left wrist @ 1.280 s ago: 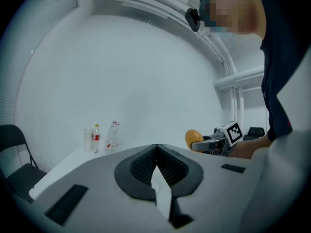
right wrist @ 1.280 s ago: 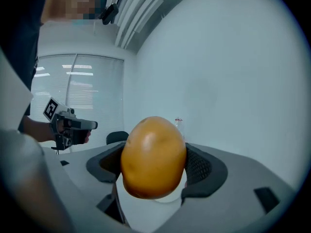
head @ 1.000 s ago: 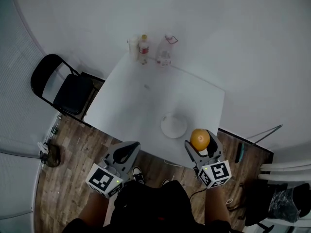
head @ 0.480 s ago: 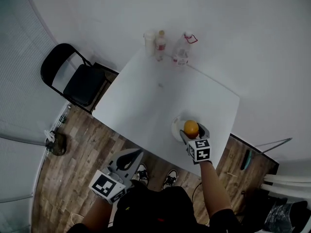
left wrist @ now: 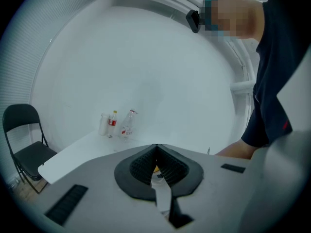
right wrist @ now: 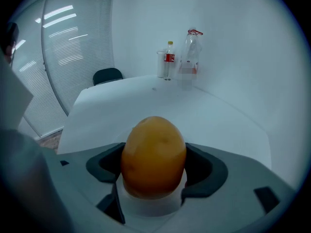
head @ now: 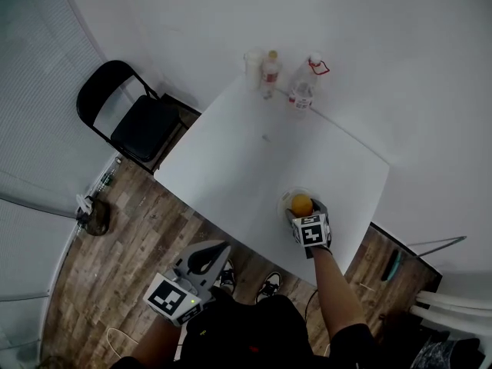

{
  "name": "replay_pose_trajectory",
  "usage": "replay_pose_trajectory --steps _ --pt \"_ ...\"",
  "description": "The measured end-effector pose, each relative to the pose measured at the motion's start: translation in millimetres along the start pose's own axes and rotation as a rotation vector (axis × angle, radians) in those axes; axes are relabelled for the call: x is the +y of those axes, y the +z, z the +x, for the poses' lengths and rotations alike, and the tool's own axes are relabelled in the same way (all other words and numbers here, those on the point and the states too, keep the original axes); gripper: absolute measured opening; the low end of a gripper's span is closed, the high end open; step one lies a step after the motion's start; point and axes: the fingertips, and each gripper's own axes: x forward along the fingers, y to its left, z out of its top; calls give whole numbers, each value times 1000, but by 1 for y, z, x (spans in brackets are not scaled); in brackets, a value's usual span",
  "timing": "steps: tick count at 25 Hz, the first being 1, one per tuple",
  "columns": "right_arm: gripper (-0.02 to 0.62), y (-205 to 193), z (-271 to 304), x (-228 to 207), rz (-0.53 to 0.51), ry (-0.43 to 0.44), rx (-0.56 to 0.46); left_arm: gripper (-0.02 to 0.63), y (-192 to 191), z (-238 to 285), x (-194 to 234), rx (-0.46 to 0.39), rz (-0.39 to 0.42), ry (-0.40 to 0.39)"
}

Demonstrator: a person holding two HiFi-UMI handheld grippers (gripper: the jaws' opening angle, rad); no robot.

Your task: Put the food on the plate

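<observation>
- Over the plate (head: 282,201), at about 4 o'clock on the white table (head: 246,167) in the head view, the right gripper (head: 302,209) holds the food, an orange-yellow fruit (head: 301,204).
- Seen from the right gripper view, the jaws press on the two sides of the fruit (right wrist: 153,154), which fills the gap between them.
- Egg-shaped, the fruit stands with its long axis upright in that view, the narrower end at 12 o'clock and the broad end at 6 o'clock.
- White plate (right wrist: 151,207) shows just under the broad end. I cannot tell whether the two touch.
- From the plate the table's near edge lies toward 6 o'clock, with the gripper's marker cube between them, and the right-hand edge lies toward 3 o'clock.
- Bare tabletop runs from the plate toward 10 and 11 o'clock.
- At the far corner, 12 o'clock, stand a cup (head: 253,64), a red-labelled bottle (head: 270,72) and a clear bottle (head: 305,88), well apart from the plate.
- Off the table at 7 o'clock, over wooden floor (head: 123,283), the left gripper (head: 202,260) holds nothing. Its jaws meet tip to tip in the left gripper view (left wrist: 156,152).
- A black folding chair (head: 131,125) stands beside the table's edge at 9 o'clock.
</observation>
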Motion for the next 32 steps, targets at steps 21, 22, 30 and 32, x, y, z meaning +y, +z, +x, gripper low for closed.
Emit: replay_pose_trajectory --steps 21,22,30,32 --pt "180 107 -279 -7 80 -41 -719 20 46 13 -48 -90 73 -107" --pt "162 111 -300 -7 73 -60 -758 20 52 14 -52 -100 81 -117" --pt "35 117 -409 -12 75 -158 -917 20 93 23 -94 -165 143 -184" --pt "27 114 -419 -11 64 -173 -917 20 101 24 -102 -177 163 -199"
